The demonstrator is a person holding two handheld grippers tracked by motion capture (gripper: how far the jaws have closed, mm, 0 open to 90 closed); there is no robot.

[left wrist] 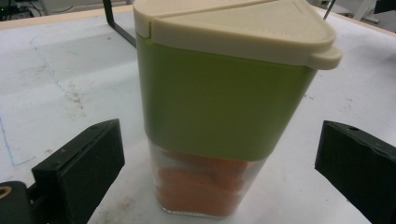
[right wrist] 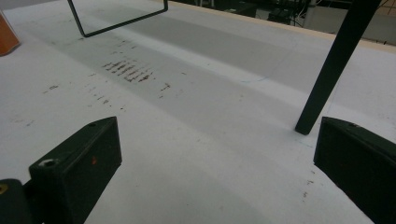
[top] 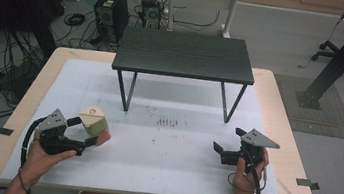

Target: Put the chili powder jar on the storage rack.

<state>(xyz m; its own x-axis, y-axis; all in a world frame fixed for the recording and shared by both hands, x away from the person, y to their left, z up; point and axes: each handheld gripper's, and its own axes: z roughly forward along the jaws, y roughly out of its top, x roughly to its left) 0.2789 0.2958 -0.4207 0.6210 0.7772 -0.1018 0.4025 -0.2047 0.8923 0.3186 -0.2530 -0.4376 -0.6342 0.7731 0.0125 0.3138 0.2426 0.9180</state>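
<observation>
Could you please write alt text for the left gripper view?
A container with a cream lid, green sleeve and orange contents stands upright on the white table, between the open black jaws of the left gripper, which do not touch it.

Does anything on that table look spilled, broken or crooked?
Nothing spilled or broken. The green container stands upright, lid shut, between the open jaws of the left gripper. The only blemish is a patch of dark scuff marks on the white mat near the small black table.

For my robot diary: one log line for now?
left gripper: open around jar, not touching | right gripper: open, idle | jar: upright on table
</observation>
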